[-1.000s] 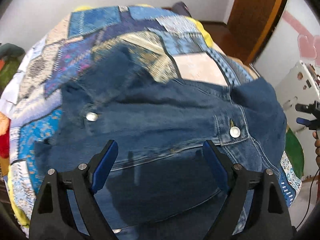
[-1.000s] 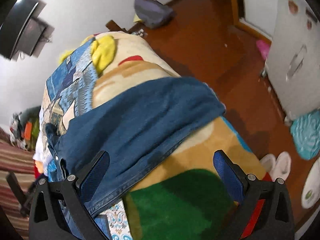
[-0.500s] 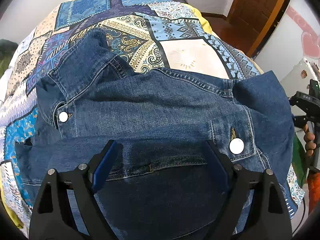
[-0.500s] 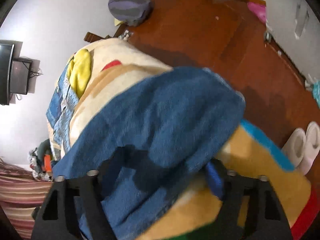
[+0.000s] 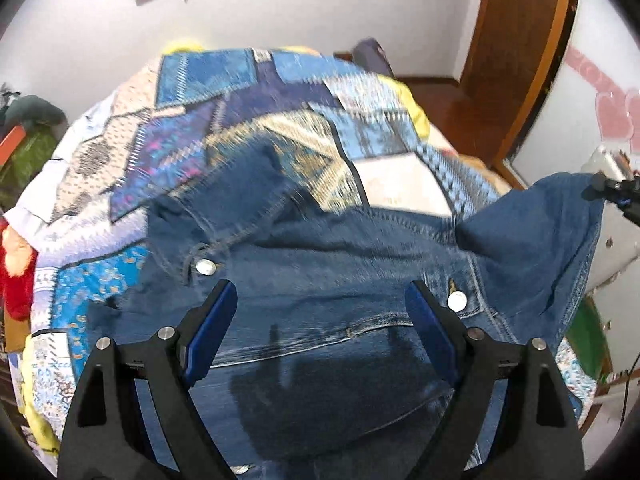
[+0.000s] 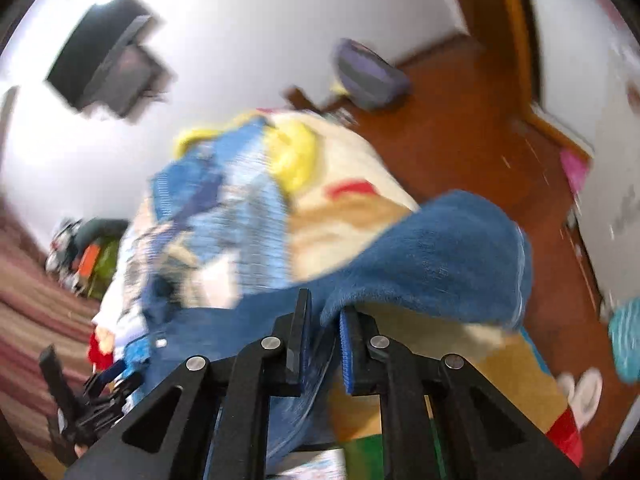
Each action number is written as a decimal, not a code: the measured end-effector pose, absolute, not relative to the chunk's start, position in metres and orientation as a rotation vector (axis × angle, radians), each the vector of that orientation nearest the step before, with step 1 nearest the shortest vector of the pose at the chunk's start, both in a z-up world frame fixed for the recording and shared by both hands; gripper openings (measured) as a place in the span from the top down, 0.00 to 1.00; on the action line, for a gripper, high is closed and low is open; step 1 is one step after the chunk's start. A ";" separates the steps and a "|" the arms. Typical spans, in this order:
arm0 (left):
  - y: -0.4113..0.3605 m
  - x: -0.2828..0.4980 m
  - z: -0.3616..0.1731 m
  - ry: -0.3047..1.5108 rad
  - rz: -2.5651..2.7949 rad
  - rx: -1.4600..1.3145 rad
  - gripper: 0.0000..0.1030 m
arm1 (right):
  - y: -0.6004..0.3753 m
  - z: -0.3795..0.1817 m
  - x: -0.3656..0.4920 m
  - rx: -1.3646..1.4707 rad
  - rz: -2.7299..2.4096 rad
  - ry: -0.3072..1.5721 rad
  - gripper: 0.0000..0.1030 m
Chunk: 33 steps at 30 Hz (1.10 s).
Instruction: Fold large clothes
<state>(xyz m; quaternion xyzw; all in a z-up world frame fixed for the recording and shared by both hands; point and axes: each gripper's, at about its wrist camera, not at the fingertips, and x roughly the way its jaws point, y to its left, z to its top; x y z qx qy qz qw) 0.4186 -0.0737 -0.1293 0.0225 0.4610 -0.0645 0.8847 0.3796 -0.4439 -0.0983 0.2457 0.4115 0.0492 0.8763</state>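
Observation:
A dark blue denim jacket [image 5: 320,280] lies spread on the bed, with metal buttons showing. My left gripper [image 5: 320,320] is open and hovers just above the jacket's middle, touching nothing. My right gripper [image 6: 324,320] is shut on the jacket's sleeve [image 6: 432,264] and holds it lifted above the bed's right side. The lifted sleeve [image 5: 552,232] shows at the right of the left wrist view, with the right gripper [image 5: 616,192] at its tip. The left gripper [image 6: 92,400] also shows at the lower left of the right wrist view.
The bed carries a blue patchwork cover [image 5: 248,112] over a cream, yellow and green blanket [image 6: 352,184]. A wooden floor [image 6: 460,128] with a purple bag [image 6: 368,72] and slippers [image 6: 580,388] lies to the right. A door frame [image 5: 520,40] stands at the far right.
My right gripper has closed on the sleeve and lifted it off the bed's edge. My left gripper has pulled back and tilted up, still open over the jacket.

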 end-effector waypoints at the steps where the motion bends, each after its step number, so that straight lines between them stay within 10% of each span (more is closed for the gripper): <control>1: -0.070 0.416 -0.124 0.946 -0.130 0.039 0.16 | -0.434 -0.087 0.377 0.497 0.124 0.841 0.90; 9: -0.017 0.376 -0.081 0.847 -0.077 -0.030 0.16 | -0.304 -0.025 0.370 0.389 0.370 0.780 0.90; 19: 0.048 0.329 -0.094 0.892 -0.001 -0.052 0.16 | -0.167 -0.118 0.371 0.236 0.476 1.057 0.90; 33: -0.028 0.358 -0.107 0.922 -0.131 0.124 0.16 | -0.256 -0.082 0.347 0.060 0.332 0.948 0.89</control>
